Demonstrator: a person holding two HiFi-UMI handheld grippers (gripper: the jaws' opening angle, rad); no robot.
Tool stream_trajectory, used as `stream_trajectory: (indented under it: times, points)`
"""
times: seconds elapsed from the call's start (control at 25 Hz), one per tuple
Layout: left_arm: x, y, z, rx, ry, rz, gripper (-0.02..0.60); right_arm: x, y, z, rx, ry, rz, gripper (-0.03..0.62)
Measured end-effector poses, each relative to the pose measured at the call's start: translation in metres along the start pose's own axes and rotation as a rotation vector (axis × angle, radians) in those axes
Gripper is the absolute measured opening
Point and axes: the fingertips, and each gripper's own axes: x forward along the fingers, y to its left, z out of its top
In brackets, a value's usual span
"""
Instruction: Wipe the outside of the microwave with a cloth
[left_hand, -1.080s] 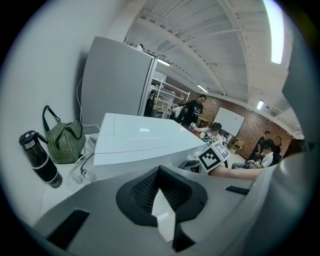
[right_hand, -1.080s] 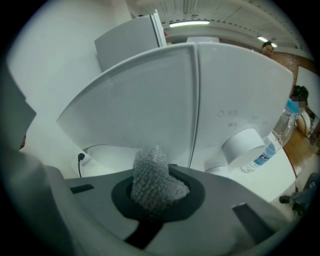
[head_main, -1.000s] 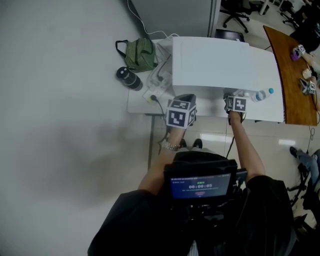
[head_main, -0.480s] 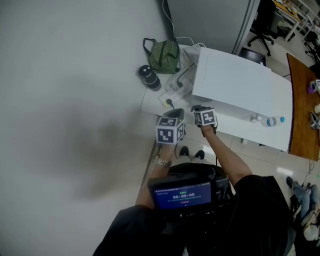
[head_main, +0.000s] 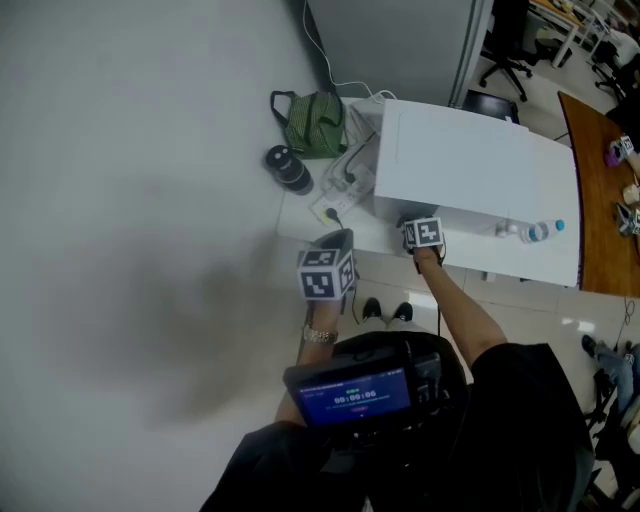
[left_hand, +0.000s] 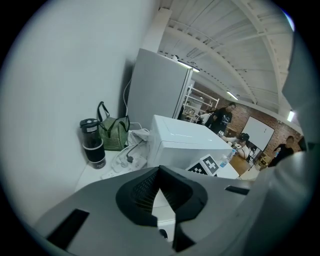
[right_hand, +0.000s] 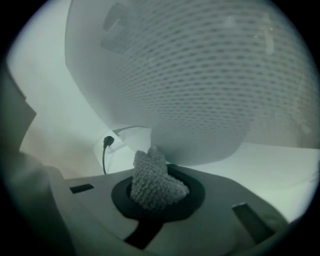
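L gripper (head_main: 335, 245) is nearest, held just off the table (head_main: 300, 212) edge, jaws clenched on nothing. At its 2 o'clock is the R gripper (head_main: 423, 238), jaws grasping a grey knit cloth (right_hand: 152, 179). Cloth tip sits at the lower front of the microwave (head_main: 470, 160), near its L corner; contact not certain. Looks like the front wipe is under way; top & sides prob. still to do. Vs 1 s ago, R gripper has slid from mid-front toward that corner and L gripper has pulled back. Farther, at 11 o'clock: power strip (head_main: 335, 205), black bottle (head_main: 288, 168), green bag (head_main: 315, 122).
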Motion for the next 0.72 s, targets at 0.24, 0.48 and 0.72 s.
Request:
stream_trajectory:
  times: [0.24, 0.48, 0.72]
  points:
    - [0.038, -0.058, 0.014, 0.081, 0.013, -0.168, 0.0, -0.068, -0.127, -0.034, 0.171, -0.046, -0.209, 0.017]
    - [0.066, -0.121, 0.022, 0.168, 0.024, -0.343, 0.0, -0.13, -0.171, -0.038, 0.189, -0.114, -0.189, 0.017]
    - [0.075, -0.158, 0.032, 0.214, 0.019, -0.44, 0.0, -0.217, -0.063, 0.02, 0.082, -0.279, 0.087, 0.017]
